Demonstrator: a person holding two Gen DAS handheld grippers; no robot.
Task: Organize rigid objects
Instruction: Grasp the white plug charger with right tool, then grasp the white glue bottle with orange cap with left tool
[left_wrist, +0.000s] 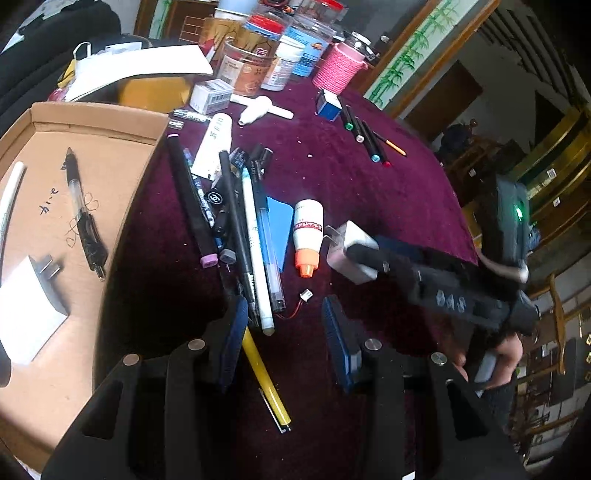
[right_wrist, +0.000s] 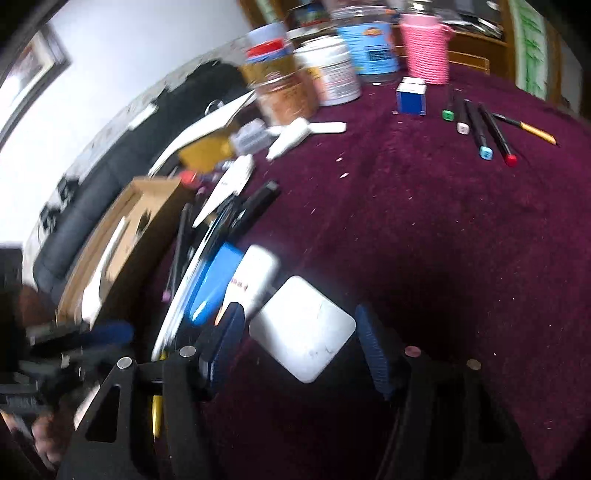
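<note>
Task was partly done. A pen (left_wrist: 83, 218) and a few small items lay in the box (left_wrist: 110, 122); a heap of pens (left_wrist: 236, 229), a bottle (left_wrist: 307, 236) and four markers (left_wrist: 364, 136) remained on the surface (left_wrist: 332, 177). The right tool (right_wrist: 295, 347) stood wide open, the white charger (right_wrist: 303, 328) between its fingers, apparently not pressed. The left tool (left_wrist: 284, 332) hung open and empty just short of the pen heap.

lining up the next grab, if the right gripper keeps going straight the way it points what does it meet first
Most likely the white charger block: it lies between the open pads of the right gripper, apparently untouched. Depth is blurred, so the maroon cloth beneath might come first.
</note>
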